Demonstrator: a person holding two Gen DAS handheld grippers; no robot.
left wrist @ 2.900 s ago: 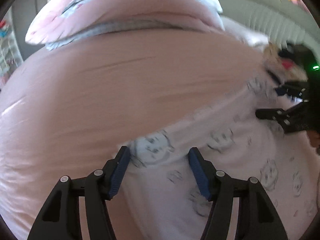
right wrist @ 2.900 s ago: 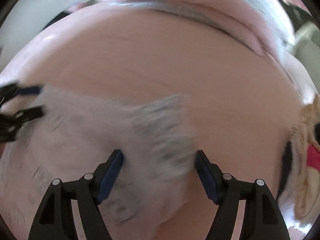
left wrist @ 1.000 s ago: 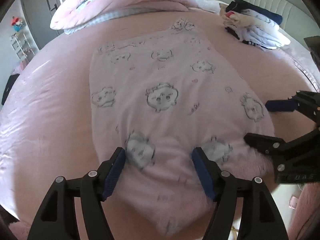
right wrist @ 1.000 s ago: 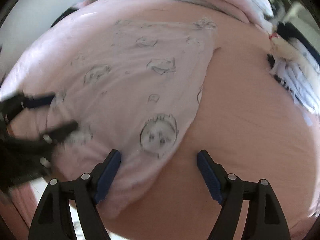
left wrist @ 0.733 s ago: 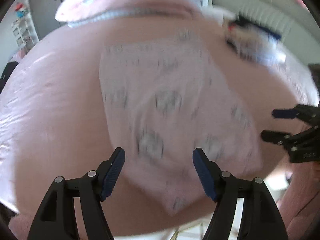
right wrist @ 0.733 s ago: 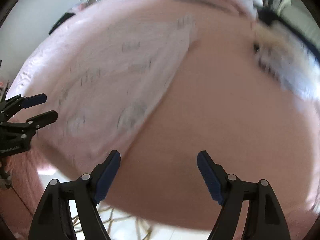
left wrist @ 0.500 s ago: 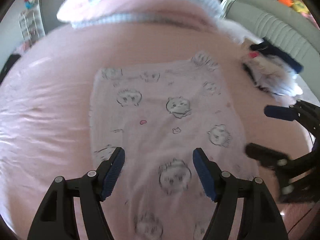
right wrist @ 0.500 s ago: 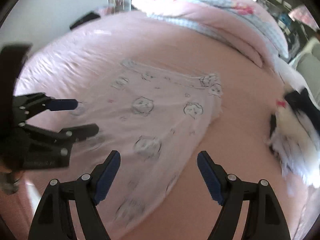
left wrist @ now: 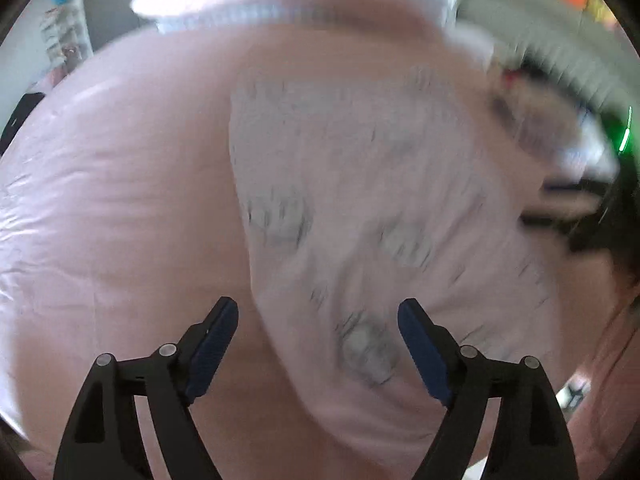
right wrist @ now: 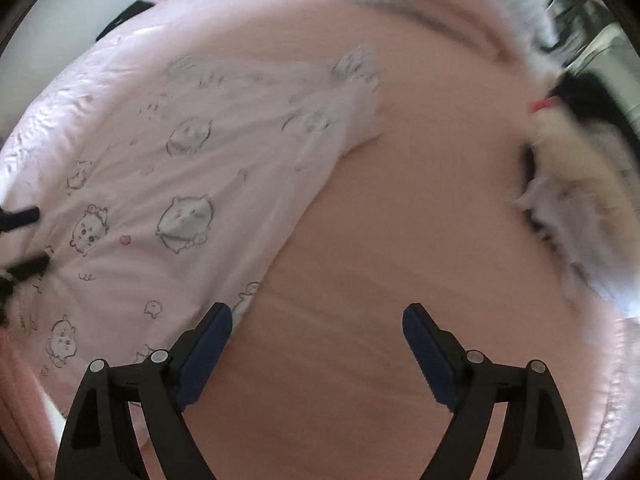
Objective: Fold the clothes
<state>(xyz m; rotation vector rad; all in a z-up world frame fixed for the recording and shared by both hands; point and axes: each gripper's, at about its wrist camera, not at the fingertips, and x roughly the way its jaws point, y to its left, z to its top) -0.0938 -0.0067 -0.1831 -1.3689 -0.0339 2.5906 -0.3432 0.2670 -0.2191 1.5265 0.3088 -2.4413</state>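
A pale pink garment (left wrist: 360, 200) printed with small cartoon faces lies spread flat on the pink bed sheet (left wrist: 120, 200). My left gripper (left wrist: 318, 304) hovers over its near left edge. Its jaws are opening and nothing is pinched between them. The right wrist view has the garment (right wrist: 224, 168) on the left. My right gripper (right wrist: 318, 308) hangs over bare sheet (right wrist: 400, 240) just right of the garment's edge, its jaws opening and empty. Each gripper shows blurred in the other view: the right gripper (left wrist: 556, 204) and the left gripper (right wrist: 24, 240).
A pile of dark and white clothes (right wrist: 580, 184) sits on the bed to the right, also blurred as a clothes pile (left wrist: 540, 128). A pink and blue pillow or duvet (left wrist: 288, 4) lies at the far end. A grey padded headboard (left wrist: 552, 56) stands behind.
Both grippers have left the garment's near hem. The left now sits over its left edge, the right over bare sheet to its right. Both jaws stand a little wider.
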